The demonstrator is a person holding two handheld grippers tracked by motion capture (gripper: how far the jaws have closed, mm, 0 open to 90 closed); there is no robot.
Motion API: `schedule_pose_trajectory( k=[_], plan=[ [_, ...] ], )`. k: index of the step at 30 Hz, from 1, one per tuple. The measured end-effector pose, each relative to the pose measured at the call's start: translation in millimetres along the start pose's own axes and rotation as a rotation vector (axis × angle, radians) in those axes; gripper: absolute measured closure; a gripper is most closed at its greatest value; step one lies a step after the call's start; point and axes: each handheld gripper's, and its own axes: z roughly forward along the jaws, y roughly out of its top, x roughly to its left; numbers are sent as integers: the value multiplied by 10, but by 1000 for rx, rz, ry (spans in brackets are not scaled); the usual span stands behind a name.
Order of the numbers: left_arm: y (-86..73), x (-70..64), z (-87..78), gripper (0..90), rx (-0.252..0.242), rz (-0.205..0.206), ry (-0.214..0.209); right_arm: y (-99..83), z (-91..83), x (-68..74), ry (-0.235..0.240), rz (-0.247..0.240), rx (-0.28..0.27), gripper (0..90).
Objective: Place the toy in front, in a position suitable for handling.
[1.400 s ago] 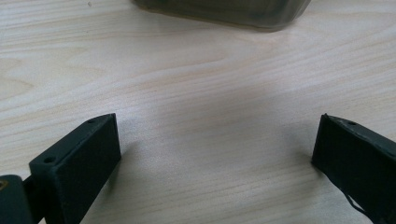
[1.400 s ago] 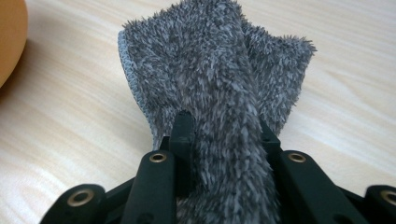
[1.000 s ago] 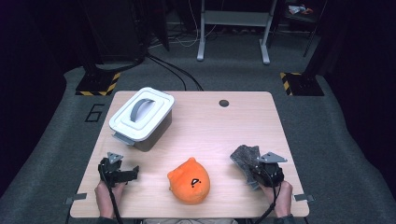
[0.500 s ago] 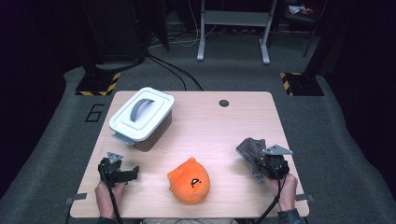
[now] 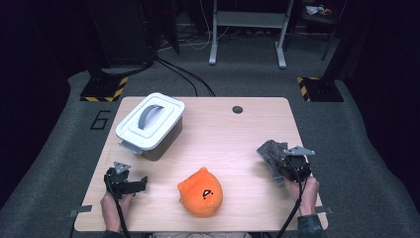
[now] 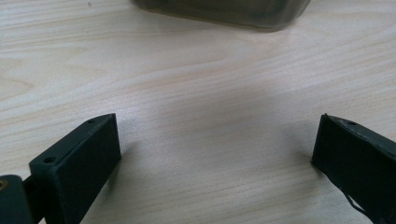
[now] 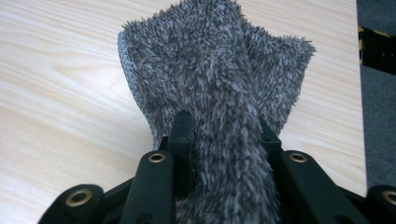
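White number 6 point(image 5: 100, 119) on the grey floor point(image 5: 64, 148) left of the table point(image 5: 237, 134), no other readable text

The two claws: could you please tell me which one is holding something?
The right claw, shut on the grey fluffy cloth; the left claw stands open over bare table.

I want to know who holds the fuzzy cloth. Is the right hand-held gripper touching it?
Touching. In the right gripper view, the right hand-held gripper has both jaws pinched on the grey fuzzy cloth.
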Motion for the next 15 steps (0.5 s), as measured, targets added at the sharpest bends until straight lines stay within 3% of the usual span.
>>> schedule_pose_trajectory(
  k=[15],
  plan=[
    [0,0,0,5,0,0,0,28,326,-321,-48,91,57,667]
  ],
)
